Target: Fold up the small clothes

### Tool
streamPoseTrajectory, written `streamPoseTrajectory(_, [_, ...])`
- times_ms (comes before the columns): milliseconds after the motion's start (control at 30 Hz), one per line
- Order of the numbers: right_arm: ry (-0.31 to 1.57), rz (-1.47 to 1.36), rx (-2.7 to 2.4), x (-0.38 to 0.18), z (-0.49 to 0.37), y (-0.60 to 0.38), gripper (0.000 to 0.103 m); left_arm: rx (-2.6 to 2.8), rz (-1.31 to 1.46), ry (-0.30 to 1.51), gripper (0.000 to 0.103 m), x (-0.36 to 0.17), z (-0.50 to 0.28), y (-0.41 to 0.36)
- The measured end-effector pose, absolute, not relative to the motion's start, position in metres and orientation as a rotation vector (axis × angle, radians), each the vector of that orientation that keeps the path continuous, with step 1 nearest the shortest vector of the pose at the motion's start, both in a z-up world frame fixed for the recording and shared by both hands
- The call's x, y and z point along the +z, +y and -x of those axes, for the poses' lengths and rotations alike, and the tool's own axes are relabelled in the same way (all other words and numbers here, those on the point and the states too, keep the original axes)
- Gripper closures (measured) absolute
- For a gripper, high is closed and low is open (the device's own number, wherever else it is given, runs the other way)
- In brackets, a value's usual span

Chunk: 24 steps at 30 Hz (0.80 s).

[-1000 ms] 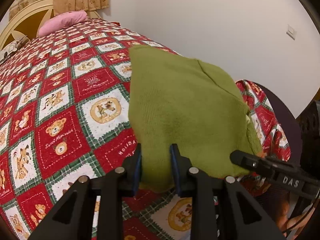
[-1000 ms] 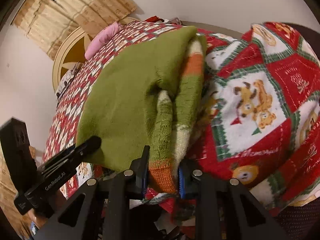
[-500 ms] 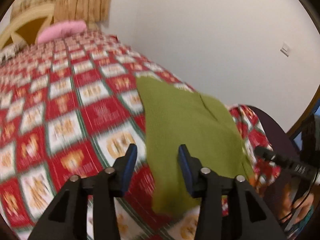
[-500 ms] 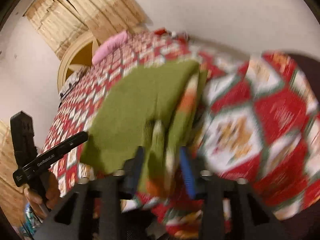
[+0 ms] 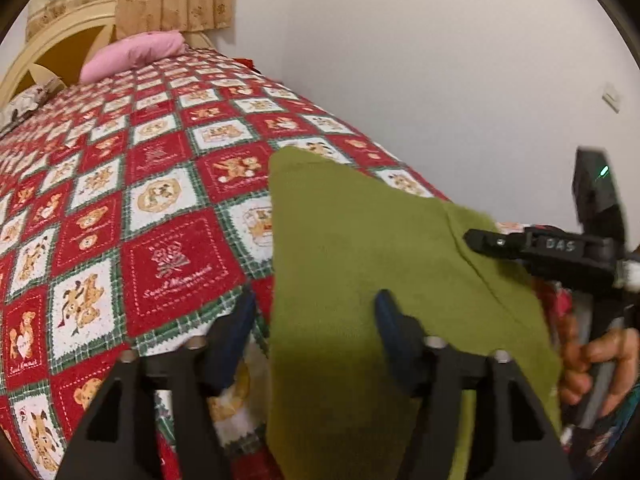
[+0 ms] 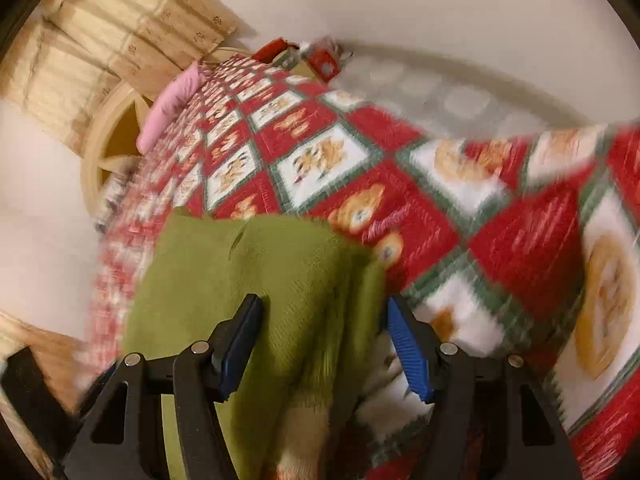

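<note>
Across the lower middle of both frames lay the green garment [image 5: 360, 264], folded on the bed's red patchwork quilt [image 5: 140, 184]. Your left hand-held gripper [image 5: 312, 320] stood with its jaws wide apart over the cloth's near left edge, gripping nothing. Your right hand-held gripper [image 6: 320, 332] was likewise spread open above the garment [image 6: 256, 280]. At the upper left, a pink pillow [image 5: 132, 54] rested by the headboard [image 5: 48, 44]
</note>
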State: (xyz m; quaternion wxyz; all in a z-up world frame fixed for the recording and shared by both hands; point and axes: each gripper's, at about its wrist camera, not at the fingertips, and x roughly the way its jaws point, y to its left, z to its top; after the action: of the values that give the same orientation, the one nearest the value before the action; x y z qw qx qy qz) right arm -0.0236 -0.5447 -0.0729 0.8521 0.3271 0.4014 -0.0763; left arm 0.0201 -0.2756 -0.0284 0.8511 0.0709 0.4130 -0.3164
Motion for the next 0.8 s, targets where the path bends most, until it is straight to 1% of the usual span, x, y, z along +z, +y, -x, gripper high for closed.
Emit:
streamPoseTrajectory(100, [0.820, -0.542, -0.182, -0.050, 0.012, -0.532, 0.081, -0.654, -0.148, 0.876, 0.030, -0.029, -0.022, -0.277])
streamPoseTrajectory(200, [0.775, -0.393, -0.219, -0.032, 0.004, -0.523, 0.083, -0.640, -0.176, 0.850, 0.030, -0.030, -0.022, -0.286])
streamPoseTrajectory(267, [0.805, -0.356, -0.267, -0.040, -0.003, -0.528, 0.086, -0.631, -0.196, 0.839, 0.029, -0.032, -0.020, -0.291])
streamPoseTrajectory(333, [0.866, -0.286, -0.319, -0.059, -0.013, -0.529, 0.094, -0.630, -0.211, 0.836, 0.029, -0.033, -0.019, -0.295])
streamPoseTrajectory(400, [0.883, -0.295, -0.324, -0.072, -0.012, -0.538, 0.094, -0.623, -0.234, 0.824, 0.028, -0.034, -0.019, -0.299])
streamPoseTrajectory(533, [0.884, -0.350, -0.334, -0.075, -0.011, -0.552, 0.094, -0.630, -0.219, 0.844, 0.028, -0.039, -0.025, -0.302])
streamPoseTrajectory(700, [0.801, -0.351, -0.325, -0.049, 0.007, -0.540, 0.094, -0.635, -0.186, 0.875, 0.024, -0.041, -0.029, -0.299])
streamPoseTrajectory(733, [0.774, -0.352, -0.329, -0.040, 0.016, -0.535, 0.090, -0.634, -0.187, 0.875, 0.024, -0.041, -0.029, -0.299])
streamPoseTrajectory(800, [0.743, -0.303, -0.346, -0.024, 0.035, -0.520, 0.090, -0.632, -0.194, 0.869, 0.024, -0.041, -0.029, -0.299])
